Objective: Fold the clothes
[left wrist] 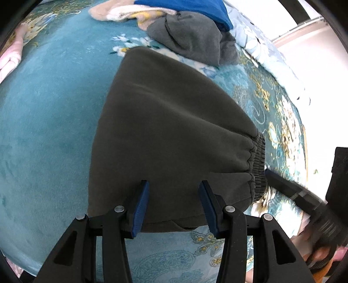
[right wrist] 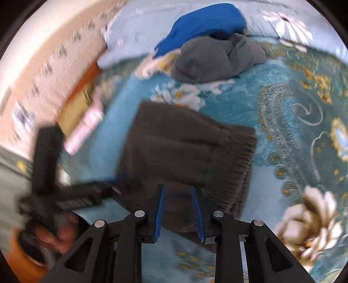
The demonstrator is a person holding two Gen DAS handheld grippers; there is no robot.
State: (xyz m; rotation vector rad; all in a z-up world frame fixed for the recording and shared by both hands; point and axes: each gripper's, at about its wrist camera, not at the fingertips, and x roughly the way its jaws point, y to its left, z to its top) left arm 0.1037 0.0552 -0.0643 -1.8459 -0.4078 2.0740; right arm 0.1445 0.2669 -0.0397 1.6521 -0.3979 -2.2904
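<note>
A dark olive folded garment [left wrist: 169, 135] with an elastic waistband [left wrist: 257, 165] lies flat on the teal floral bedspread [left wrist: 43, 130]. My left gripper [left wrist: 174, 187] is open and empty, its blue pads over the garment's near edge. My right gripper [right wrist: 178, 192] is open and empty above the same garment [right wrist: 180, 148]; that view is blurred. Each gripper shows in the other's view, the right one [left wrist: 289, 187] beside the waistband, the left one [right wrist: 87, 193] at the garment's left edge.
A pile of unfolded clothes lies at the far side: a grey garment [left wrist: 191, 37], a blue one [left wrist: 187, 8] and a cream one [left wrist: 121, 12]. A pink cloth [left wrist: 10, 58] lies at the left. A pale floral quilt [left wrist: 267, 54] runs along the right.
</note>
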